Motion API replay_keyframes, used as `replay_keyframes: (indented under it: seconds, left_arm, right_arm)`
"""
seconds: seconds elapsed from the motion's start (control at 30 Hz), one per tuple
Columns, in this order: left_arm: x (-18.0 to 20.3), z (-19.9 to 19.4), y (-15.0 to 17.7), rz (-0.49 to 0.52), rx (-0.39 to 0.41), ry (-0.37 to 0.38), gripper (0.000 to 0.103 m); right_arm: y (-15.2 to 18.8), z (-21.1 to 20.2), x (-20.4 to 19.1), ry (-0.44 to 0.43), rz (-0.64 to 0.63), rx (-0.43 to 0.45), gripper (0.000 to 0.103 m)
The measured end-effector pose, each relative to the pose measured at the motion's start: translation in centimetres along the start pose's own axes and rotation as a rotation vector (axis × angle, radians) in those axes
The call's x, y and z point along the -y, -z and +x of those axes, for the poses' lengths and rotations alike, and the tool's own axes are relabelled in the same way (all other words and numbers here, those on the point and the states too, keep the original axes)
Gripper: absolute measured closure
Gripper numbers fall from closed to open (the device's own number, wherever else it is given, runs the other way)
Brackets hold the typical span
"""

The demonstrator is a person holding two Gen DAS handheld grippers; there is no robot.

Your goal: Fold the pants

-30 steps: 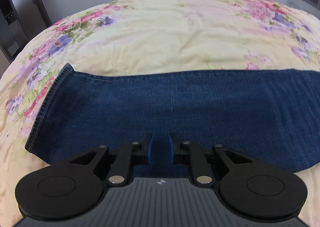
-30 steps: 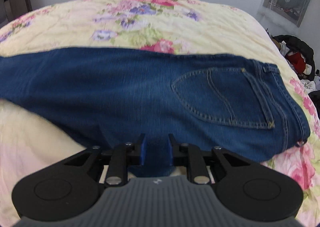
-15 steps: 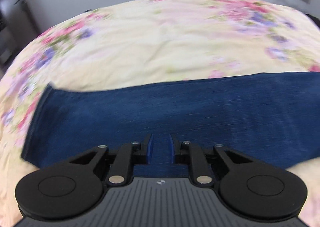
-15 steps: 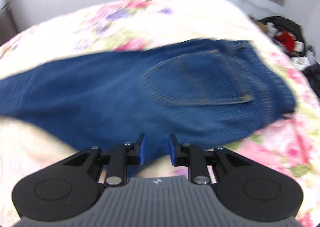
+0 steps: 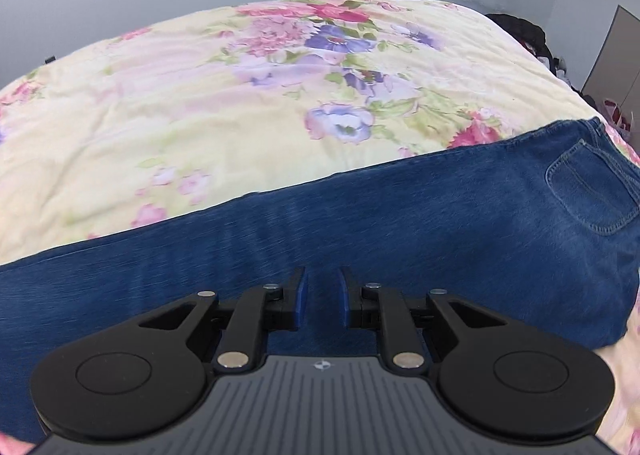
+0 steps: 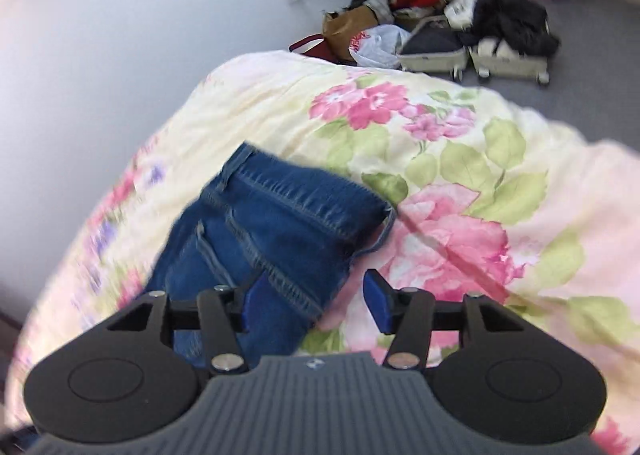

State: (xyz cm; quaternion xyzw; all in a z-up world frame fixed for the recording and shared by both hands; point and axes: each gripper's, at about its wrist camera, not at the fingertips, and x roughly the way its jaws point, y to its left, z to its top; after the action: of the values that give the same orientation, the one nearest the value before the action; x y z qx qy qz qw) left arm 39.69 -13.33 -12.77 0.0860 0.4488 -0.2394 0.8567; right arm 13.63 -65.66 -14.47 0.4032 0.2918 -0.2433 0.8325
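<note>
**Jeans flat on the flowered bed, both grippers free**

The blue pants lie stretched across the floral bedspread, the back pocket facing up. The left gripper is over the leg; its fingers stand a little apart and hold nothing. The right gripper is at the waistband, fingers wide apart and empty. Beyond the bed, a clothes pile lies on the floor.

The pants are dark blue denim, a matt, finely ribbed weave with paler stitched seams. The bedcover is soft, lightly wrinkled floral cloth. The left gripper looks like matt black plastic with shiny metal pins; the right gripper seems alike, though blurred.
</note>
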Motion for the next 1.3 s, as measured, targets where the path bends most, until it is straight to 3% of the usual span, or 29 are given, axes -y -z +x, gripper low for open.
replay_keyframes:
  seconds: [0.27,0.37,0.43,0.47,0.57,0.67,0.73,0.87,0.9,0.97,1.0,1.13,1.23,1.3]
  left_arm:
    - [1.7,5.2,-1.6,-0.031,-0.039,-0.023,0.082]
    - [1.6,6.5,-2.1,-0.055,-0.050,-0.033,0.083]
    - [1.8,7.1,-2.5,-0.052,-0.050,-0.045,0.087]
    - [1.9,7.4,-2.7,-0.048,-0.049,-0.054,0.088]
    - [2.0,8.1,-3.2,-0.043,-0.050,-0.071,0.091]
    - [1.7,8.7,-3.3,-0.067,-0.048,-0.068,0.092]
    - [1.4,9.0,-3.4,-0.088,-0.045,-0.067,0.095]
    - [1.4,8.9,-3.9,-0.075,-0.044,-0.078,0.096]
    - [1.4,8.8,-4.1,-0.076,-0.035,-0.081,0.096]
    - [1.1,8.1,-4.4,-0.087,-0.007,-0.091,0.096]
    - [0.9,7.6,-4.6,-0.091,0.006,-0.103,0.096]
    - [-0.6,4.5,-4.9,-0.046,0.050,-0.151,0.091]
    - [-3.0,1.7,-4.6,-0.046,0.058,-0.173,0.091]
    - [-4.9,-0.4,-3.9,-0.050,0.059,-0.194,0.091]
  right_arm:
    - [-1.4,7.0,6.1,-0.165,0.354,-0.023,0.051]
    - [-1.4,8.6,6.9,-0.219,0.382,-0.006,0.060]
    - [-1.9,8.8,6.0,-0.209,0.325,-0.008,0.083]
    - [-2.5,8.4,5.0,-0.196,0.253,0.000,0.088]
    - [-4.5,5.0,1.0,-0.208,-0.012,0.122,0.093]
    - [-6.0,4.6,-0.9,-0.137,-0.146,0.125,0.094]
    - [-5.9,6.0,-0.4,-0.064,-0.147,0.083,0.094]
    - [-4.7,8.0,1.5,-0.009,-0.110,0.042,0.093]
    - [-4.4,8.1,2.0,-0.004,-0.093,0.033,0.090]
    - [-4.1,7.7,2.0,0.027,-0.088,0.040,0.074]
    - [-4.1,7.2,1.5,0.067,-0.110,0.049,0.064]
    - [-3.9,4.1,-1.4,0.188,-0.306,0.091,0.062]
    - [-2.8,1.4,-4.4,0.182,-0.426,0.142,0.062]
    - [-1.2,0.3,-6.9,0.136,-0.499,0.126,0.062]
